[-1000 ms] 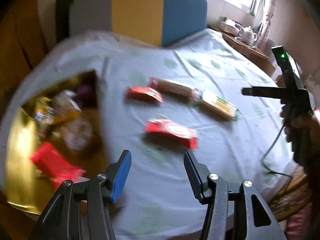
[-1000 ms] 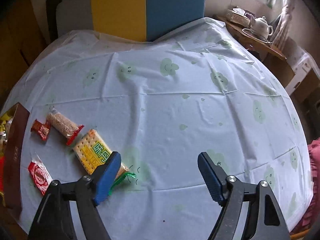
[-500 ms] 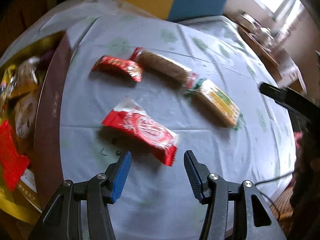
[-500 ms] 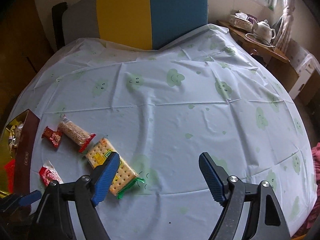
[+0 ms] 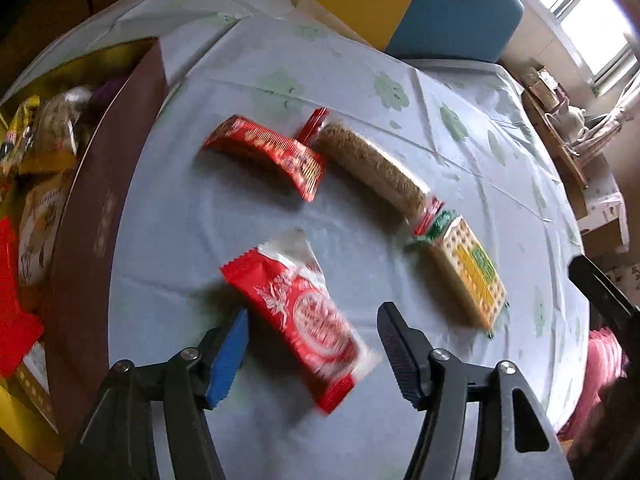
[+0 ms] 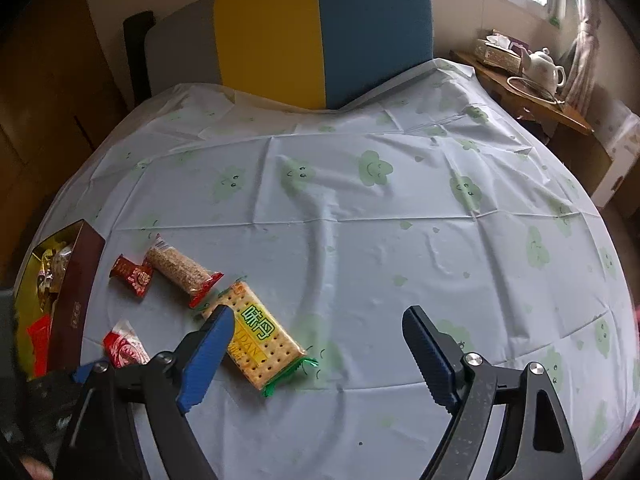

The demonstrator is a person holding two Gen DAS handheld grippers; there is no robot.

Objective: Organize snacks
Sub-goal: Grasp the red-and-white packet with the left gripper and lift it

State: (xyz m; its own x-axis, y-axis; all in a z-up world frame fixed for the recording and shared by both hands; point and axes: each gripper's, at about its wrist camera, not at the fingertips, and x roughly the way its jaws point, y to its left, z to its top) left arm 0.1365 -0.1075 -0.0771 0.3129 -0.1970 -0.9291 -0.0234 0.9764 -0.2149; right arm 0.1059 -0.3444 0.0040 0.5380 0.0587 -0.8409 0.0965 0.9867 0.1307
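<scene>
A red-and-white snack packet (image 5: 304, 312) lies on the tablecloth between the fingers of my left gripper (image 5: 313, 312). Its jaws are opening and the pads stand clear of the wrapper on both sides. Beyond it lie a small dark-red packet (image 5: 268, 152), a grain bar (image 5: 376, 168) in a clear wrapper and a yellow cracker pack (image 5: 468, 268). My right gripper (image 6: 318, 312) hovers over the cloth with its jaws opening and nothing gripped. The cracker pack (image 6: 260, 340) lies by its blue left finger. A brown box (image 5: 100, 200) with a gold inside holds several snacks at the left.
The round table wears a pale cloth (image 6: 400, 240) with green cloud prints. A yellow-and-blue chair back (image 6: 320, 32) stands at the far edge. A wooden side table with a teapot (image 6: 544, 68) is at the back right. The box (image 6: 78, 280) sits at the table's left edge.
My left gripper swung from over the box to the red-and-white packet, came down around it, and its jaws spread wider. The right gripper stayed nearly still and opened slightly.
</scene>
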